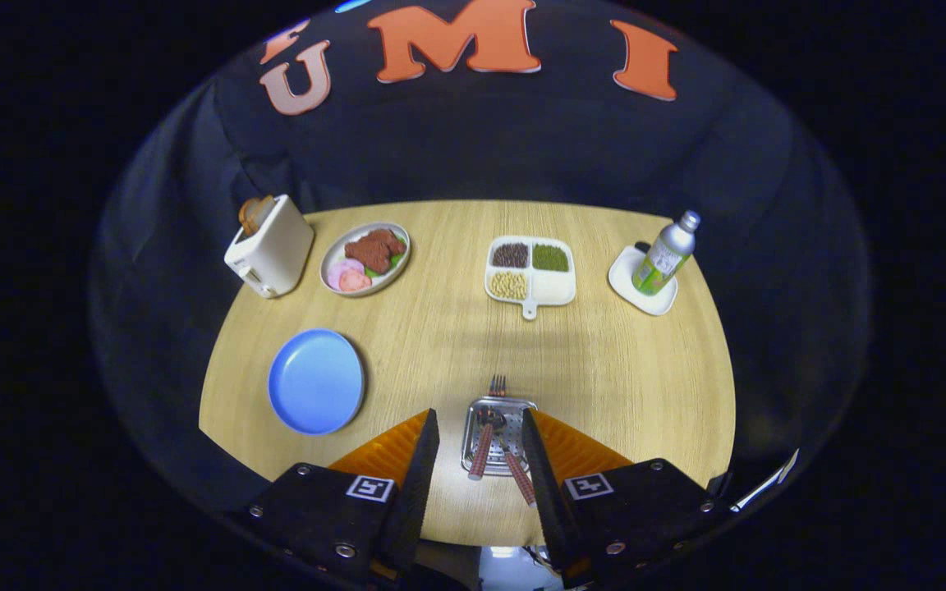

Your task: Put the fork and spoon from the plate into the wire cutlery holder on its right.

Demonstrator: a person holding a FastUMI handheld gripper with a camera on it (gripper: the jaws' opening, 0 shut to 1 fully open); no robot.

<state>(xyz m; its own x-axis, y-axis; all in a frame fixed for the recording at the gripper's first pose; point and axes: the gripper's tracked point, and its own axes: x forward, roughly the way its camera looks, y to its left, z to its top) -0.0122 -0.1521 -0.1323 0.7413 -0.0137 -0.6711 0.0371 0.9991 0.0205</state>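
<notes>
The tool (479, 460) is spread, gripping nothing. Between its fingers at lower centre, the rectangular silver wire cutlery holder (496, 435) contains the red-handled fork (502, 427) and red-handled spoon (483, 447). The round blue plate (316, 382) lies lower left on the wooden desk (604, 369).
</notes>
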